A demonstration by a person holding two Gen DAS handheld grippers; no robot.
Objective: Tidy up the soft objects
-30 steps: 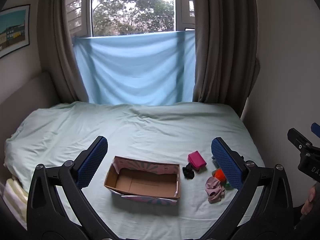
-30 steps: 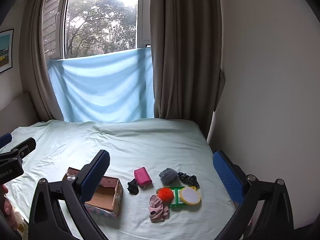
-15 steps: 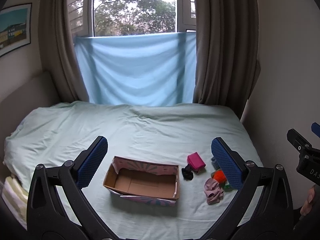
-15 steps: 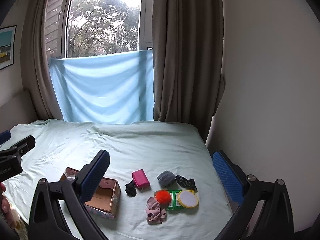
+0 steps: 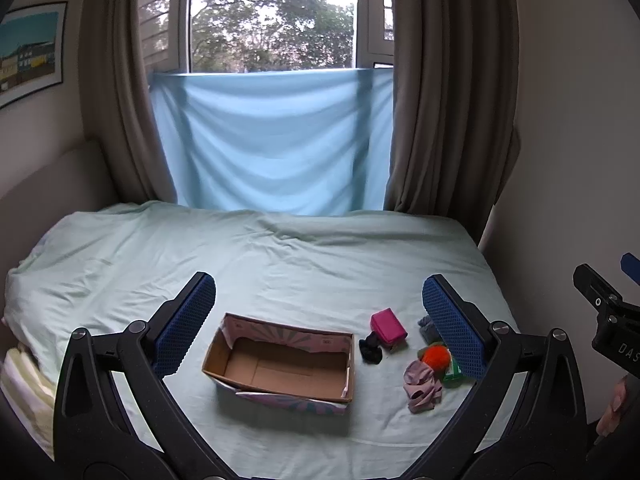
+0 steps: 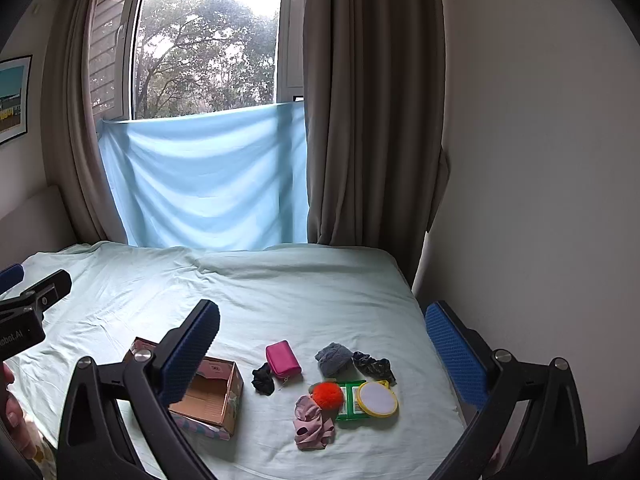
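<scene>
1. Left wrist view: left gripper jaws spread wide, holding nothing; its right finger covers part of the grey cloth and green packet.
2. Right wrist view: right gripper jaws wide apart, empty; its left finger hides part of the cardboard box.
3. Soft items, lower centre: black scrunchie, pink pouch, orange pompom, mauve cloth, beside the box.
4. Surface: bed, pale green sheet; curtains and window behind.

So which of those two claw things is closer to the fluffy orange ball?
Right, most likely. The orange ball lies between the right gripper fingers in its own view. The left gripper is centred on the cardboard box, the ball beside its right finger. Both hover open.
</scene>
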